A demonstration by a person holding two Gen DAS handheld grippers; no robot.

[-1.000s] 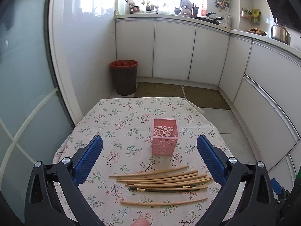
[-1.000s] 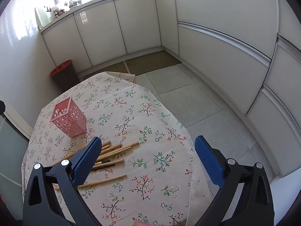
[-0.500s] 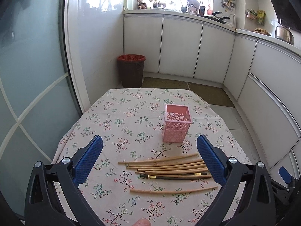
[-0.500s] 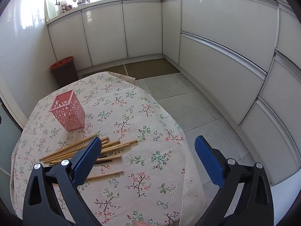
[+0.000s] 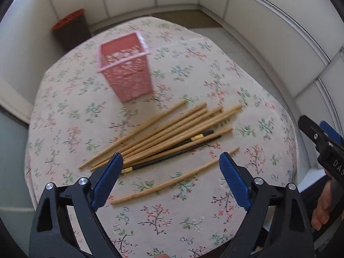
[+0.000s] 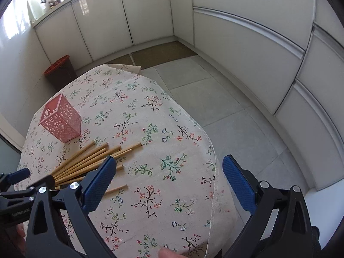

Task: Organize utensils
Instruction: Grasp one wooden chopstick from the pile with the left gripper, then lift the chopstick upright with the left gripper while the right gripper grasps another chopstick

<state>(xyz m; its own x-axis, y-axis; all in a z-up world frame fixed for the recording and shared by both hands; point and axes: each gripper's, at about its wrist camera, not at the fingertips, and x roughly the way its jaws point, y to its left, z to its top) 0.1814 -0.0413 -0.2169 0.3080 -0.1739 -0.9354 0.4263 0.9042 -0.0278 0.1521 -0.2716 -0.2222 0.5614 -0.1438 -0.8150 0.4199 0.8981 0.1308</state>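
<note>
A pile of wooden chopsticks point(image 5: 169, 131) with a few black ones lies on the floral tablecloth point(image 5: 172, 219). One single chopstick point(image 5: 174, 178) lies apart, nearer me. A pink perforated basket point(image 5: 126, 68) stands upright and empty behind the pile. My left gripper point(image 5: 171, 180) is open and empty, low over the single chopstick. My right gripper point(image 6: 168, 186) is open and empty above the table's right part; the pile point(image 6: 86, 161) and the basket point(image 6: 61, 121) lie to its left. The right gripper also shows at the left wrist view's right edge point(image 5: 322, 137).
The round table's cloth edge point(image 6: 215, 172) drops off to the tiled floor point(image 6: 225, 99) on the right. A dark bin with a red liner point(image 6: 61, 68) stands by the white cabinets point(image 6: 107, 19) behind the table.
My left gripper has tilted down and moved close over the chopsticks. My right gripper has lowered toward the table. Both stay open.
</note>
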